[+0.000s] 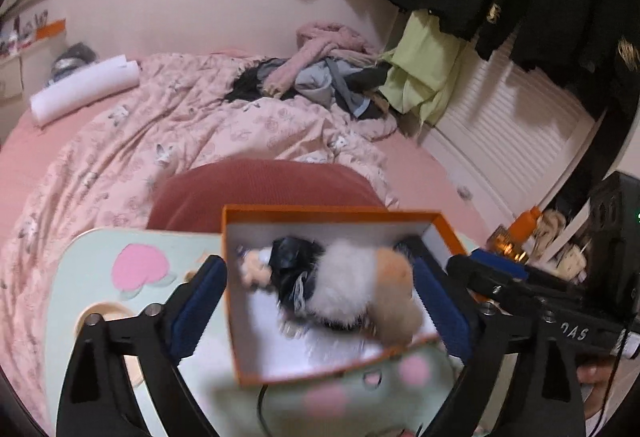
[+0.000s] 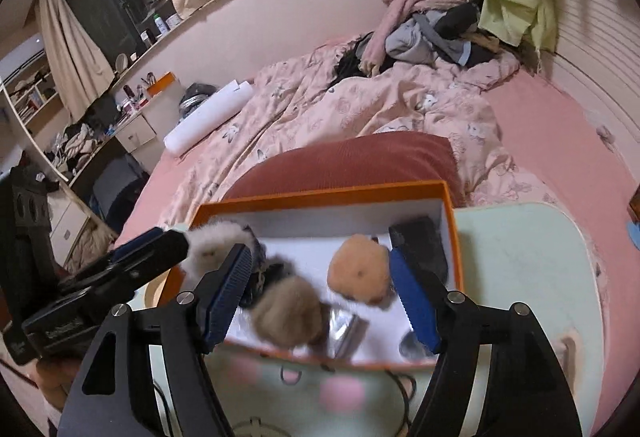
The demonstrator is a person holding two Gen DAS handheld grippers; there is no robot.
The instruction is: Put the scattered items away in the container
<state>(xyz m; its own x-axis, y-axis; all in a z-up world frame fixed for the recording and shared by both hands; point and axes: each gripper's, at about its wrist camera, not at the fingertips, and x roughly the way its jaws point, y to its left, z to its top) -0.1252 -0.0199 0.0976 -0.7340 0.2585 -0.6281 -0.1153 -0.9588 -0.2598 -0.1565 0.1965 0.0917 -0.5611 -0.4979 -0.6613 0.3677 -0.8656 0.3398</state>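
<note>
A: How are the tongs seen?
B: The left gripper (image 1: 320, 297) and right gripper (image 2: 320, 293) are spread wide, nothing clamped; the fluffy toys (image 2: 358, 269) are seen loose in the orange box (image 1: 332, 213), on the near tray table (image 1: 100, 249).
A: The step?
B: Release is judged done; any remaining items must be sought next.

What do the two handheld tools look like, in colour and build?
Both match. The left tool and the right tool each have black triangular arms with cut-out holes, silver bolt heads at the joints, and blue ribbed pads on the fingers. The right tool's black body, seen from the left camera, carries pale lettering, too blurred to read.
</note>
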